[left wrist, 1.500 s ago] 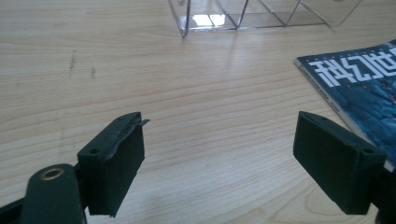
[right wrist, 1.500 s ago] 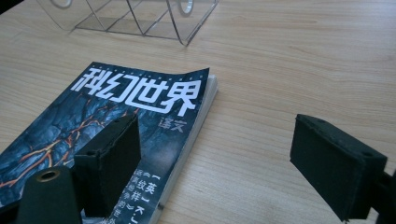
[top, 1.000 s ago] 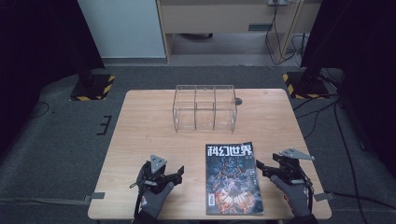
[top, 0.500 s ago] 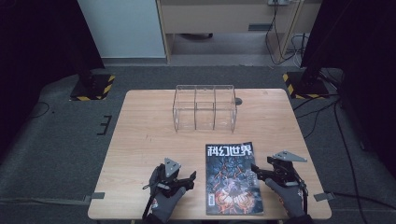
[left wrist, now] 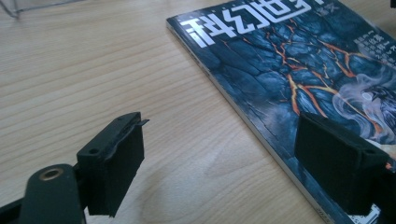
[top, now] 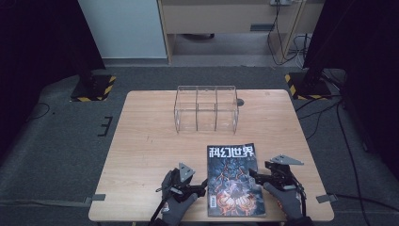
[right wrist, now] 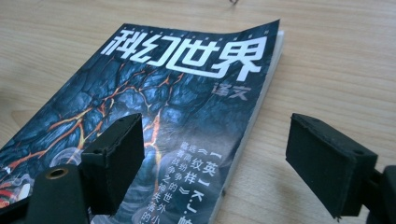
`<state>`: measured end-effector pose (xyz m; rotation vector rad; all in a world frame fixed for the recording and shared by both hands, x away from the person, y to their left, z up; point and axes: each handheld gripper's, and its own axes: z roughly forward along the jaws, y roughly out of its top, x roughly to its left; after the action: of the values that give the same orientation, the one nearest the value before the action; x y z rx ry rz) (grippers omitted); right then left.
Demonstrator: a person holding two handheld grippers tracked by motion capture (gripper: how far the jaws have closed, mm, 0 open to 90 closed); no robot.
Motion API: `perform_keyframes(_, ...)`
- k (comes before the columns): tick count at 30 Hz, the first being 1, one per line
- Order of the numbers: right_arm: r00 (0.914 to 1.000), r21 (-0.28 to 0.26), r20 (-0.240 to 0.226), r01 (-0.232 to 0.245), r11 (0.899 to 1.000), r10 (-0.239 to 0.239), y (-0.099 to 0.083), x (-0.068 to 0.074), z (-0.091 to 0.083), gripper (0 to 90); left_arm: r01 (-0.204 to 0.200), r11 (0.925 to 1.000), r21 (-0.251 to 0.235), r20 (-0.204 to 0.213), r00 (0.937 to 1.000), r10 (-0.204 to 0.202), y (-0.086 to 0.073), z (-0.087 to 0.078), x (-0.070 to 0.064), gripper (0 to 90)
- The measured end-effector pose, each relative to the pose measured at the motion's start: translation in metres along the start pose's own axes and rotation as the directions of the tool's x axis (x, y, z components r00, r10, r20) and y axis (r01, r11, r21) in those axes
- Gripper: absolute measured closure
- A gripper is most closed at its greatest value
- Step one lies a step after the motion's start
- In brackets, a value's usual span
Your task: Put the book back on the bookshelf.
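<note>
A magazine (top: 234,179) with a dark blue cover and white title lies flat near the table's front edge. My left gripper (top: 203,184) sits low at its left edge, open, one jaw over bare wood and the other over the cover (left wrist: 289,65). On the opposite side my right gripper (top: 253,174) is open too, straddling the magazine's right edge (right wrist: 187,107), with nothing clamped between its jaws.
A clear acrylic rack (top: 206,108) with three compartments stands at the back middle of the wooden table (top: 150,141). A small hole (top: 240,101) is beside it. Black stands with yellow-striped bases (top: 91,88) flank the table on the floor.
My left gripper has slid right across the table until it reaches the magazine's left edge. The right gripper has shifted slightly left onto the right edge.
</note>
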<state>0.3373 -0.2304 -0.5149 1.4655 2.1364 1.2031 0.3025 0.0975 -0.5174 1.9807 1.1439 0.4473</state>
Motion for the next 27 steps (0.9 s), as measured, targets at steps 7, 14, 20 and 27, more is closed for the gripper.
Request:
perform_keyframes(7,0.9999,0.018,-0.009,0.012,1.000,-0.012,-0.003,0.004,0.006,19.7,-0.026,0.9995,0.019,0.021,0.9995,0.025,-0.002,0.008,-0.011,15.5)
perform_keyframes(14,0.9999,0.039,-0.014,-0.002,0.999,0.002,-0.005,0.004,0.009,20.0,-0.042,0.9983,0.040,0.038,0.9985,0.040,-0.003,0.014,-0.019,16.5)
perform_keyframes(20,0.9997,0.054,-0.022,0.014,0.998,-0.013,-0.007,0.006,0.013,20.3,-0.047,0.9977,0.048,0.049,0.9978,0.045,-0.004,0.016,-0.022,17.3)
perform_keyframes(27,0.9992,0.069,-0.038,-0.008,0.998,0.011,-0.009,0.006,0.015,21.6,-0.041,0.9974,0.058,0.067,0.9970,0.037,-0.005,0.020,-0.025,19.0)
